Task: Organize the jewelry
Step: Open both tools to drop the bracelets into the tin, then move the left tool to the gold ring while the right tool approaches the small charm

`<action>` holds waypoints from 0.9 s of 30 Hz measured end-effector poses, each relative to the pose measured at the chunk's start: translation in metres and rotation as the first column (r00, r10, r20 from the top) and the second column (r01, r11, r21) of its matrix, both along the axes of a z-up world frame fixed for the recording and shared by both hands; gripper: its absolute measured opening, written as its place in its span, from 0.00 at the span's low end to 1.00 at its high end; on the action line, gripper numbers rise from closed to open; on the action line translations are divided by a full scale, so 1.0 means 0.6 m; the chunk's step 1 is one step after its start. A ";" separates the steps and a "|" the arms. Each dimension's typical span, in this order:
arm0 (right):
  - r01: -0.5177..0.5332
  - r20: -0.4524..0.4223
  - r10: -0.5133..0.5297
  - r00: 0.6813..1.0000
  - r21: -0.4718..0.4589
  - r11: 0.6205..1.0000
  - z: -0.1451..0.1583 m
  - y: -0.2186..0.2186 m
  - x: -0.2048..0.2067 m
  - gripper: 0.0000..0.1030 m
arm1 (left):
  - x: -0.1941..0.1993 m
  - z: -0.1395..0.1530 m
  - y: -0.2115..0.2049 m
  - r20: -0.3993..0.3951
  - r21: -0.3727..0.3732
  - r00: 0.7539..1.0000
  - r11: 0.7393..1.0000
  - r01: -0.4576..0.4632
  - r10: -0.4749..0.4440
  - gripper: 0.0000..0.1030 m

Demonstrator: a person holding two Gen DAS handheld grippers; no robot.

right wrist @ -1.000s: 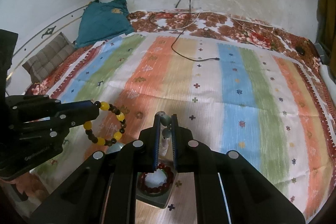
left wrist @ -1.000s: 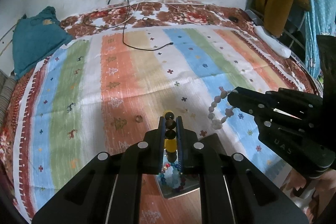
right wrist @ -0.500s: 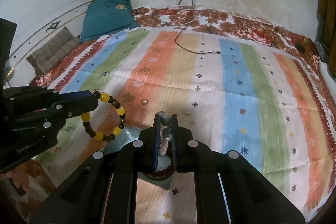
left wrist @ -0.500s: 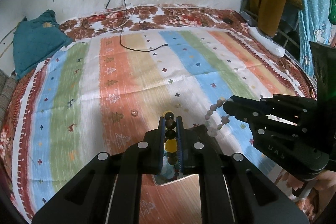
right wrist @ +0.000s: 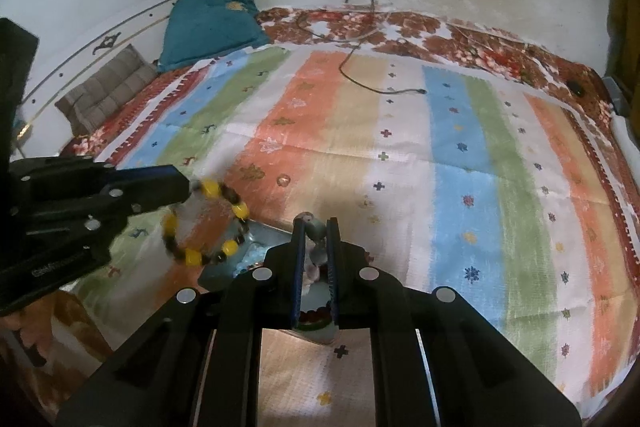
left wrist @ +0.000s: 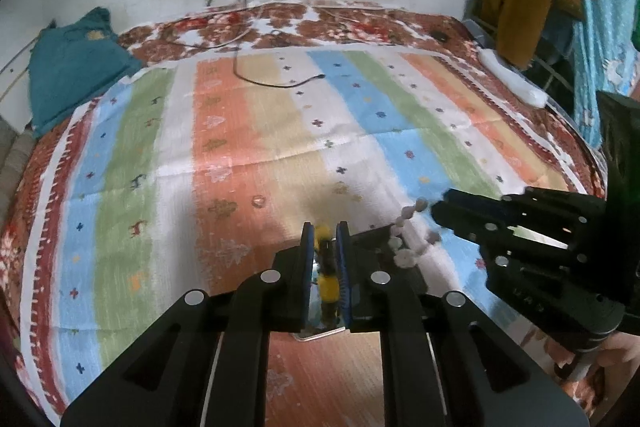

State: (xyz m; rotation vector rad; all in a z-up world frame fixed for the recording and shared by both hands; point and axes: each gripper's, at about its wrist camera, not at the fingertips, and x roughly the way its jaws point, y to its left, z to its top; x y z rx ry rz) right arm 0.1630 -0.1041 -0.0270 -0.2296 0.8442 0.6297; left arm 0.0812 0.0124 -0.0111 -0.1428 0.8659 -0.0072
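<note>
Left wrist view: left gripper [left wrist: 325, 247] clamps a yellow bracelet [left wrist: 329, 285] above a tray [left wrist: 320, 334]; right gripper [left wrist: 436, 213] pinches a white bracelet [left wrist: 404, 241]. Lower each slowly so the swinging beads settle before letting go.

Right wrist view: both bracelets hang over the tray [right wrist: 224, 269], which holds a red bracelet [right wrist: 316, 315]. A striped sheet [right wrist: 440, 167] covers the bed; a cable [right wrist: 360, 75] crosses it, pillow [right wrist: 212, 23] by the wall.

Left tongs [left wrist: 325, 239] pinching a yellow-and-dark bead bracelet [left wrist: 328, 267]; right tongs [left wrist: 438, 211] dangle a white bead strand [left wrist: 404, 239] just beside.
</note>
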 end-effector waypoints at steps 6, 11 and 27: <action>0.019 -0.019 -0.019 1.000 -0.020 1.000 -0.006 -0.002 0.009 0.35 | 0.007 -0.002 0.016 -0.021 0.001 0.999 0.999 -0.036 0.036 0.22; 0.030 -0.030 -0.031 0.999 -0.046 0.999 -0.013 0.001 0.025 0.37 | 0.017 -0.008 0.027 -0.041 0.011 0.997 0.998 -0.058 0.058 0.33; 0.061 -0.110 -0.074 0.991 -0.113 0.992 -0.053 0.032 0.117 0.49 | 0.117 -0.056 0.072 -0.142 0.077 0.977 0.986 -0.148 0.158 0.51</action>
